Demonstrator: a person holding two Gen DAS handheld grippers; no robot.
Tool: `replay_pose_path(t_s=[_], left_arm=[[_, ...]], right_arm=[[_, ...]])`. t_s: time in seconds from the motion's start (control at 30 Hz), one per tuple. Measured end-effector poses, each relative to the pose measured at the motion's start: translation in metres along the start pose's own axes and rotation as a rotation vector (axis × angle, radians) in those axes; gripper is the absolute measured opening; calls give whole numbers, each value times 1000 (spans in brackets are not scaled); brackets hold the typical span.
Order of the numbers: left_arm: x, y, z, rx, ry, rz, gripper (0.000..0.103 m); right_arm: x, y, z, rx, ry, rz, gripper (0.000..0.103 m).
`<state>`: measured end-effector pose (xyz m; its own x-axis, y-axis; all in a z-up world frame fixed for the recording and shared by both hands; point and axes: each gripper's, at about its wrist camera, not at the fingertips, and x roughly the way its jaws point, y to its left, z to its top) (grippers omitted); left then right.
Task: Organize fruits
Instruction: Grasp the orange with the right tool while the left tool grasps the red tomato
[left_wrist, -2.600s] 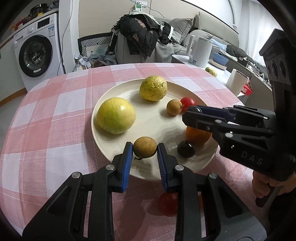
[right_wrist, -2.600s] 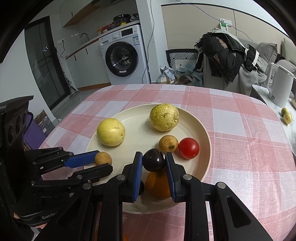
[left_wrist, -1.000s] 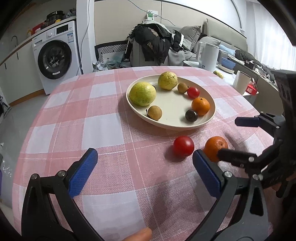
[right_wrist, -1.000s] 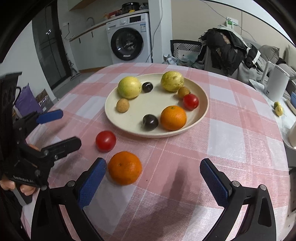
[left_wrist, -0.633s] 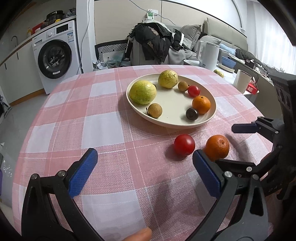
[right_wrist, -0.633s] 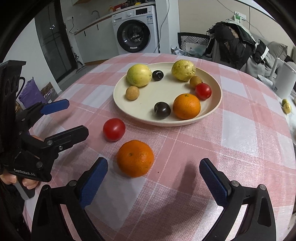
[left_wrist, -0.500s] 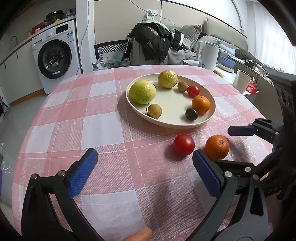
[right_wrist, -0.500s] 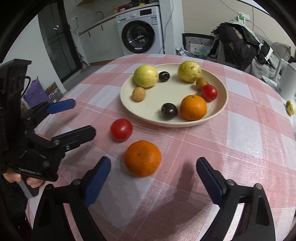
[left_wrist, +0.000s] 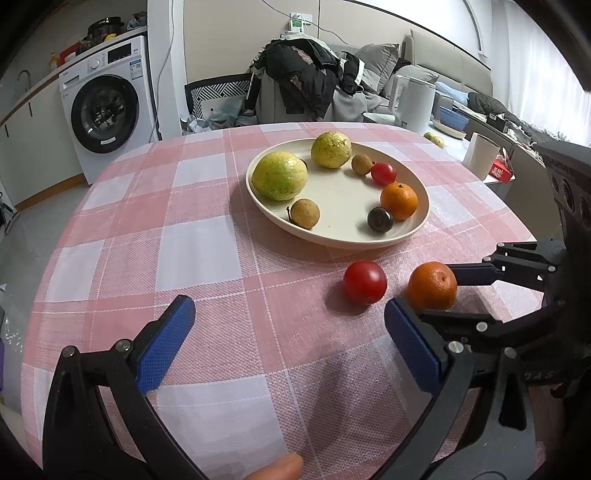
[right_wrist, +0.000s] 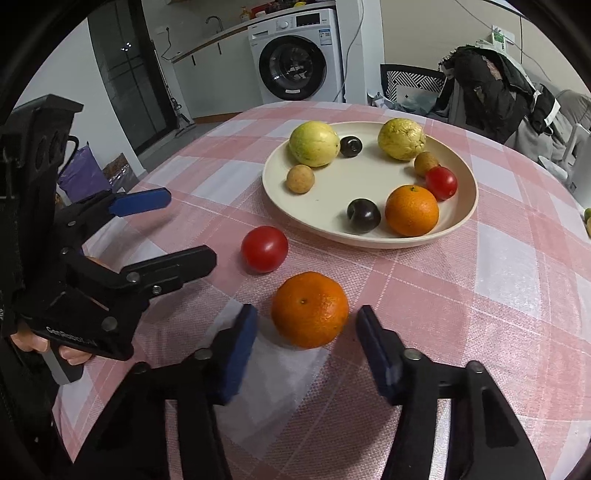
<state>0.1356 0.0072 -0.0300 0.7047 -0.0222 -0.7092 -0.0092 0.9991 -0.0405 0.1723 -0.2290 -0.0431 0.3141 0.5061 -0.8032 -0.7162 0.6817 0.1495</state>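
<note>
Two fruits lie loose on checked tablecloth (right_wrist: 480, 295), near side of plate (right_wrist: 466, 218): orange (right_wrist: 309, 309), tomato (right_wrist: 264, 249) just left and farther. Seven fruits already on plate. Step in hand: picking up orange. Right gripper (right_wrist: 306, 332) jaws have just been closing, orange between them, pads not yet touching, small gaps both sides. Left gripper (left_wrist: 286, 341) spread wide, empty, over bare cloth, tomato ahead to its right. Next move, by judgement: finish closing on orange, lift, carry to free spot on plate.
</note>
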Motion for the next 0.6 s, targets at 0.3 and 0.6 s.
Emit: replay_pose_path(t_s=[0.3, 0.6], left_arm=[[4, -2, 0, 5, 25, -19, 102], [17, -12, 0, 23, 84, -49, 102]], right_arm=[[-5, -1, 1, -7, -28, -27, 40], [-18, -19, 5, 50, -74, -46, 40]])
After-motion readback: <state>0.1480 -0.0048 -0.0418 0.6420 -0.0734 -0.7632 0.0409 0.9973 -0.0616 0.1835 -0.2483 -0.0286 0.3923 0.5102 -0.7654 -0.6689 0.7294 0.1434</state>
